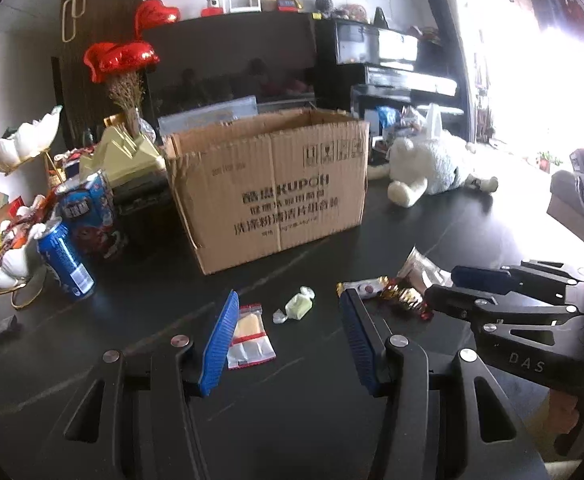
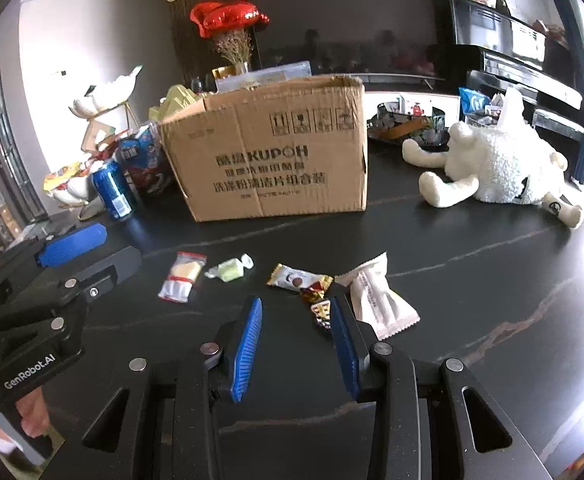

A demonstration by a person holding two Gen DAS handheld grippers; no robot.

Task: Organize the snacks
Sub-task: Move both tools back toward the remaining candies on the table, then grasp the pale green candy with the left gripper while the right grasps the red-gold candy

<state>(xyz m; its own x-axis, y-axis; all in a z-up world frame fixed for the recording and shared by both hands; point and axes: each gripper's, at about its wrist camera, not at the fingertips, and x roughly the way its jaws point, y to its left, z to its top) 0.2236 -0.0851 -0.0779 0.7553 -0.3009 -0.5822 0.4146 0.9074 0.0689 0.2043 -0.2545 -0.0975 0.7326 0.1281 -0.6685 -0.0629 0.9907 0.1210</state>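
left gripper (image 1: 288,320) held open, empty, over table (image 1: 431,216) | right gripper (image 2: 295,344) open, empty | green candy (image 1: 297,305) between left pads, in front of cardboard box (image 1: 268,184) | judged light, crinkly, slippery wrapper | best pinched across soft middle, not twisted ends
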